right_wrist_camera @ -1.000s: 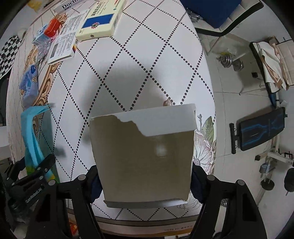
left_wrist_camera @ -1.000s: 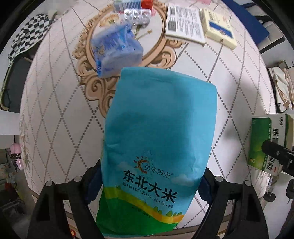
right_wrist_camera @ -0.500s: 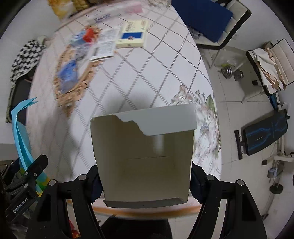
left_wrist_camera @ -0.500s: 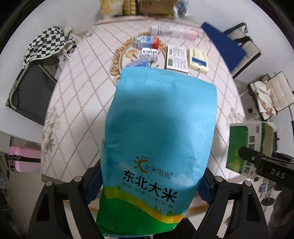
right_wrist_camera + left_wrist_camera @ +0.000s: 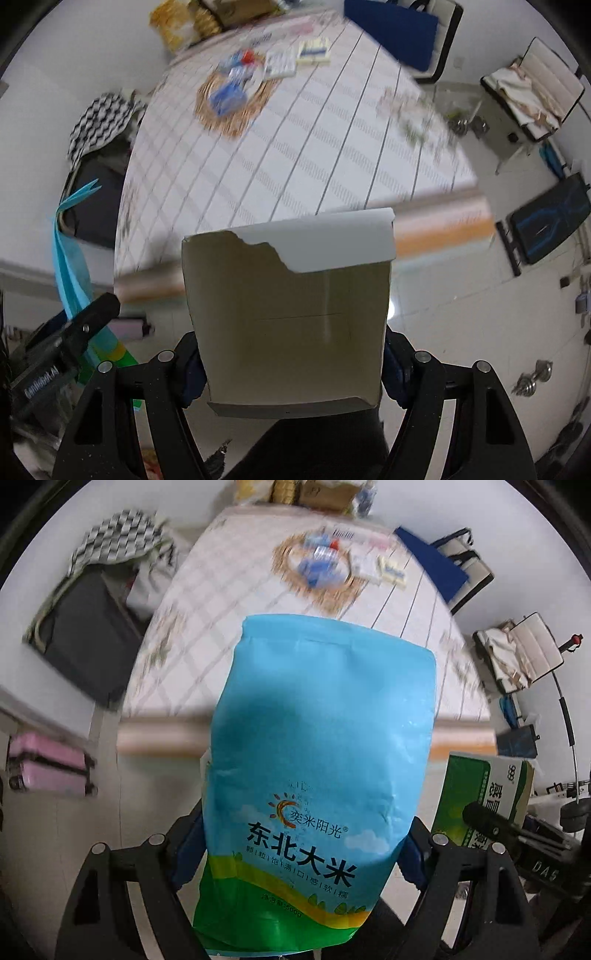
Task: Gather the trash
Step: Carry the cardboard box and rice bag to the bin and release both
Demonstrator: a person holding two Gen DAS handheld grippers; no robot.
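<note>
Blue plastic fills the middle of the left wrist view: a rice bag (image 5: 317,775) with Chinese print, clamped near its green bottom between the two fingers of the left tool (image 5: 299,853), its long axis running up the frame and its sealed top edge pointing toward the desk (image 5: 184,664). The bag hides much of the desk's near rim. At the upper centre of that view, blurred, small packets (image 5: 317,563) lie on a gold medallion pattern, with a pale box (image 5: 391,570) just right of them. A checkered cloth (image 5: 118,539) lies at the upper left, a pink suitcase (image 5: 48,764) at the left edge. In the right wrist view a torn cardboard box (image 5: 291,317) sits gripped between the fingers of the right tool (image 5: 291,362), open mouth toward the camera, its ragged white flap at the top, covering the desk's near edge. The same box shows green and white at the lower right of the left view. A dark blue chair (image 5: 399,29) stands at the upper right, a black bench (image 5: 546,218) at the right on the tiled floor (image 5: 461,314).
</note>
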